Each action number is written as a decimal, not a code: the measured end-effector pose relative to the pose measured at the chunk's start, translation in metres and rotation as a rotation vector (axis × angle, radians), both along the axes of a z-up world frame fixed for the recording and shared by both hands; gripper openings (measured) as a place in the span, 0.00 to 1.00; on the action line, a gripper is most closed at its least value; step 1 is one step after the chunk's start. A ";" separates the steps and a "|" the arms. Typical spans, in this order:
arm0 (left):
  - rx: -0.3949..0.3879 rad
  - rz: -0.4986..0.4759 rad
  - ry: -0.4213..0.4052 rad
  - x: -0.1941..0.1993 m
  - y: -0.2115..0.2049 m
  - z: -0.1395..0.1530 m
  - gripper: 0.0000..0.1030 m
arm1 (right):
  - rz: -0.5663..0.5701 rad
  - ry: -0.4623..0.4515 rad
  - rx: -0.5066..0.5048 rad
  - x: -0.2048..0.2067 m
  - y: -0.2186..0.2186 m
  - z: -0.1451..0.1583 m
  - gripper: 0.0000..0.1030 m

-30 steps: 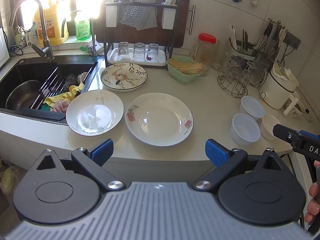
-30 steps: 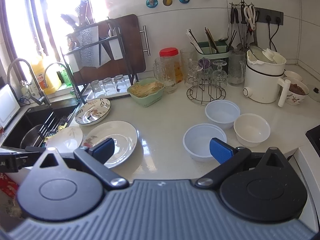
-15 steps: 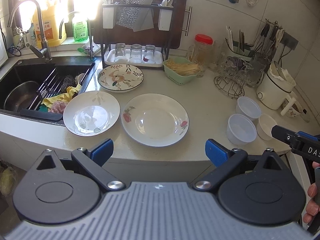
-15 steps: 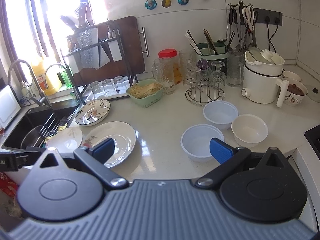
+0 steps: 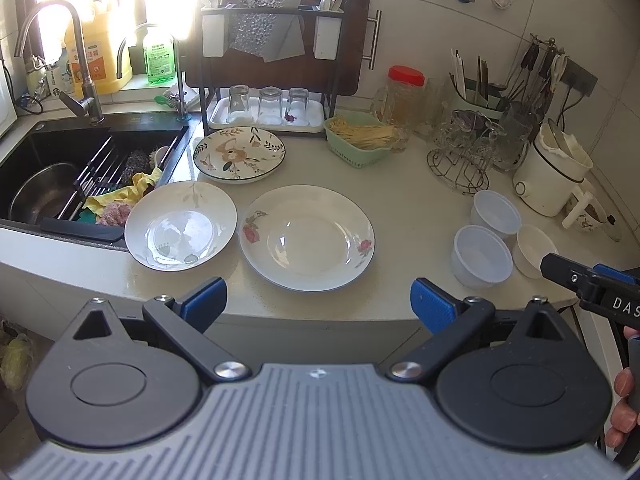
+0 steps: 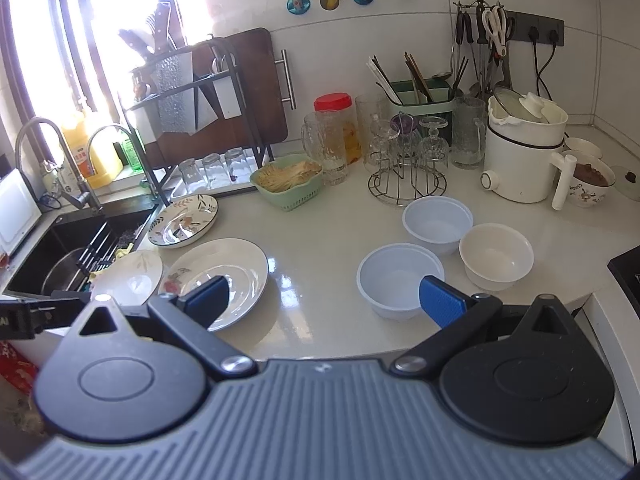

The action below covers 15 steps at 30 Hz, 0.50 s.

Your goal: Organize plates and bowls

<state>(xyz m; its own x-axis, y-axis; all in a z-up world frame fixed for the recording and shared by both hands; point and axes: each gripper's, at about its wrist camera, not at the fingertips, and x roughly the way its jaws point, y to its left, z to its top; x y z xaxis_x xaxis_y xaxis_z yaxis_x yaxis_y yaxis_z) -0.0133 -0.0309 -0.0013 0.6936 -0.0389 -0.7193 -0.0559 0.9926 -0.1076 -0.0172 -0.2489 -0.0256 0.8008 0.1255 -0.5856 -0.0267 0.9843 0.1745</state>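
Three plates lie on the counter: a large white plate with red flowers (image 5: 307, 237) (image 6: 224, 276), a white plate with a leaf print (image 5: 181, 225) (image 6: 130, 276) at the sink's edge, and a floral patterned plate (image 5: 239, 154) (image 6: 183, 221) behind them. Three bowls stand at the right: two translucent plastic bowls (image 5: 482, 255) (image 5: 496, 213) (image 6: 400, 278) (image 6: 437, 224) and a white bowl (image 5: 534, 250) (image 6: 496, 256). My left gripper (image 5: 318, 300) is open and empty, in front of the counter edge before the large plate. My right gripper (image 6: 324, 298) is open and empty, near the front plastic bowl.
A black sink (image 5: 60, 168) with a metal bowl and cloths lies at the left. A dish rack with glasses (image 5: 268, 108), a green basket (image 5: 360, 140), a wire glass stand (image 6: 406, 168), a white cooker (image 6: 524, 152) and a jar (image 6: 334, 128) line the back.
Both grippers have drawn back and up a little from the counter, so the plates and bowls look slightly farther away. Nothing on the counter has moved.
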 end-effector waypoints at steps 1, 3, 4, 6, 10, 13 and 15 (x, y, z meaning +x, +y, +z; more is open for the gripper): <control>-0.002 0.002 0.001 0.000 0.000 0.000 0.97 | 0.002 0.002 0.001 0.000 0.000 0.000 1.00; -0.003 0.006 0.007 0.002 -0.001 0.000 0.97 | 0.008 0.012 0.002 0.002 -0.001 -0.001 1.00; -0.005 0.008 0.009 0.001 0.000 0.000 0.97 | 0.012 0.016 0.003 0.003 0.000 -0.002 1.00; 0.003 0.015 0.022 0.002 0.001 0.001 0.97 | 0.023 0.027 0.006 0.006 0.001 -0.002 1.00; 0.008 0.029 0.038 0.007 0.007 0.002 0.97 | 0.037 0.023 -0.006 0.010 0.003 -0.001 1.00; 0.017 0.029 0.040 0.012 0.012 0.003 0.97 | 0.041 0.020 -0.009 0.014 0.006 -0.001 1.00; 0.018 0.022 0.043 0.018 0.016 0.002 0.97 | 0.049 0.021 -0.022 0.017 0.011 -0.002 1.00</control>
